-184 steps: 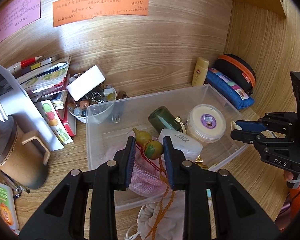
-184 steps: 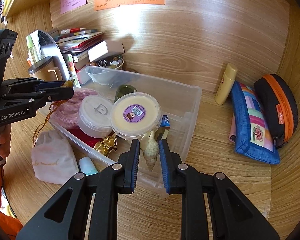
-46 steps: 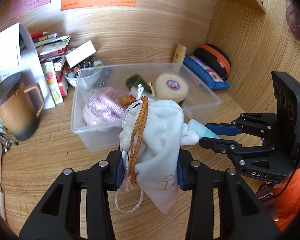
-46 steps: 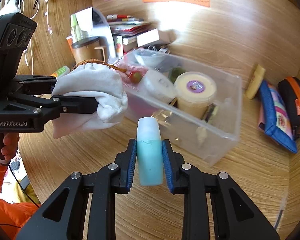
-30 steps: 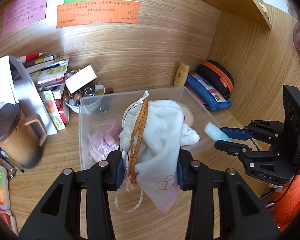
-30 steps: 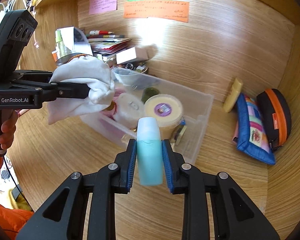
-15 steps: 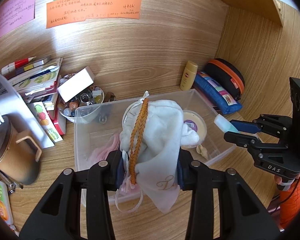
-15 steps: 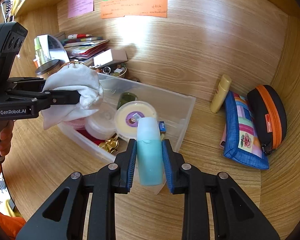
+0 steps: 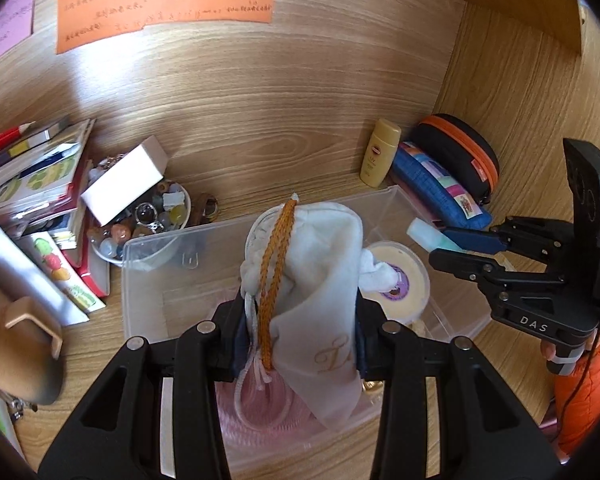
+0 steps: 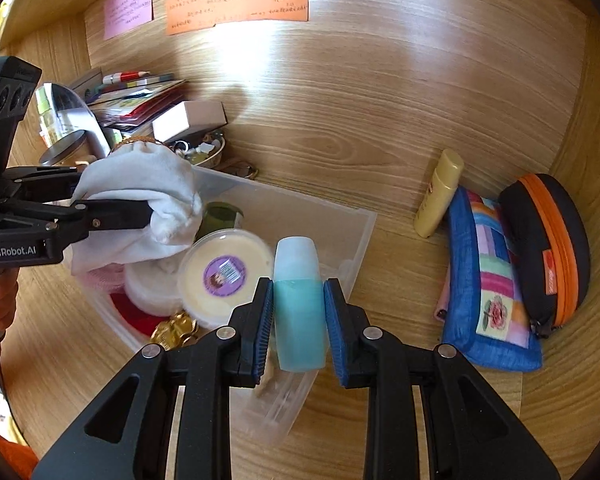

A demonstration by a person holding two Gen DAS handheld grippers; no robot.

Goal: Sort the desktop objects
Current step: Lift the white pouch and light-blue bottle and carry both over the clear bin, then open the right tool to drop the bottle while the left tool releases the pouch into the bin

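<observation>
I've got the pouch (image 9: pixel 320 280) over the bin (image 9: pixel 148 280) — tub (image 10: pixel 224 276) in it, just right of the pouch. Bottle (image 10: pixel 300 300) over the bin's right end; beyond that, two cases (image 10: pixel 496 280) and a tube (image 10: pixel 438 196) by the back wall.

Wooden desk (image 10: pixel 380 420) enclosed by wood-grain back and side panels. Resting directly on it: a clear plastic bin (image 10: pixel 360 236) at centre; a yellow bottle (image 10: pixel 438 194), blue patchwork pouch (image 10: pixel 488 280) and black orange-zipped case (image 10: pixel 548 240) right. To the left: a bowl of trinkets (image 9: pixel 148 220), stacked books (image 9: pixel 40 184), brown mug (image 9: pixel 16 344)
</observation>
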